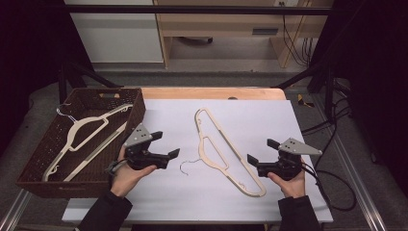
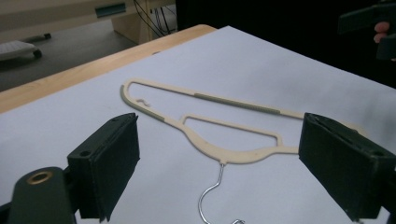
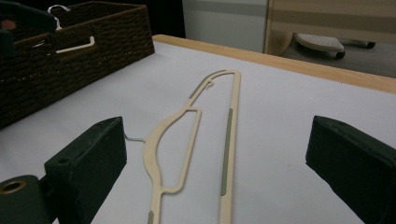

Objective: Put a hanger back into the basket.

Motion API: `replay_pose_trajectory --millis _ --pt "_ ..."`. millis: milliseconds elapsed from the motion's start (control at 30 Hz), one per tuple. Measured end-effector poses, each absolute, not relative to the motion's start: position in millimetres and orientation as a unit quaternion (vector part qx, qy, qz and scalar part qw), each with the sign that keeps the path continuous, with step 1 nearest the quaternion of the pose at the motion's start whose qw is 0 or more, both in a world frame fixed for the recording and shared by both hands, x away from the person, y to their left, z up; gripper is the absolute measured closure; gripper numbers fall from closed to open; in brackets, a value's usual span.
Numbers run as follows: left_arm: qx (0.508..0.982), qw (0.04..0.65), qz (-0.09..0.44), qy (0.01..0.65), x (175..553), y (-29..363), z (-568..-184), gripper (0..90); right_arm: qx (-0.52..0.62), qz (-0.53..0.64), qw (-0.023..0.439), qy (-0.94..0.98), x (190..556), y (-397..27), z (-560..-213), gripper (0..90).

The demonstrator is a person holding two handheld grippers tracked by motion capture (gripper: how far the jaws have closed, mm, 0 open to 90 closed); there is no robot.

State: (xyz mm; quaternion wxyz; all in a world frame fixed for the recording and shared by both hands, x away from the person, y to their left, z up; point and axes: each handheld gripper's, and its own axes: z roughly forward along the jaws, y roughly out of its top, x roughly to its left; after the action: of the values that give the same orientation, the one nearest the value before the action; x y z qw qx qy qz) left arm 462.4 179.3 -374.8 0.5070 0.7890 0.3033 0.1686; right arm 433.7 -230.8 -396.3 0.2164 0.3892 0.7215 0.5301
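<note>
Lying between tools (image 1: pixel 169 144): hanger (image 1: pixel 226 150).

Lab workspace, black frame rig (image 1: pixel 192 9), loose cables (image 1: pixel 332 130) (floor), paper-covered table (image 1: pixel 269 120)

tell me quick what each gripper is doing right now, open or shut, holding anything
Left gripper: open, holding nothing, aimed at the flat cream plastic hanger on the white table.
Right gripper: open, holding nothing, beside the same hanger.

A hanger (image 1: pixel 223 149) lies flat on the white sheet (image 1: pixel 269 115) in the middle of the table (image 1: pixel 211 93), and left of it a basket (image 1: pixel 137 113) holds 1 more hanger (image 1: pixel 84 132).
</note>
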Motion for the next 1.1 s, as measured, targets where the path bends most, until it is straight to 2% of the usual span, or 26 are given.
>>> replay_pose_trajectory --millis 367,700,833,1100 --pt "0.808 0.485 0.15 0.298 480.8 148.5 -402.7 15.9 0.384 0.53 0.209 0.727 434.5 -226.2 -399.6 5.7" --pt "0.844 0.43 0.133 0.291 494.7 123.2 -433.3 20.4 0.381 0.53 0.209 0.728 435.1 -223.6 -400.1 5.8" --pt "0.861 0.404 0.114 0.286 498.8 112.0 -447.6 26.0 0.381 0.526 0.209 0.731 435.6 -222.8 -401.0 5.9" --pt "0.883 0.362 0.113 0.279 510.7 103.2 -467.0 48.9 0.38 0.527 0.208 0.731 435.9 -222.5 -401.2 6.1"
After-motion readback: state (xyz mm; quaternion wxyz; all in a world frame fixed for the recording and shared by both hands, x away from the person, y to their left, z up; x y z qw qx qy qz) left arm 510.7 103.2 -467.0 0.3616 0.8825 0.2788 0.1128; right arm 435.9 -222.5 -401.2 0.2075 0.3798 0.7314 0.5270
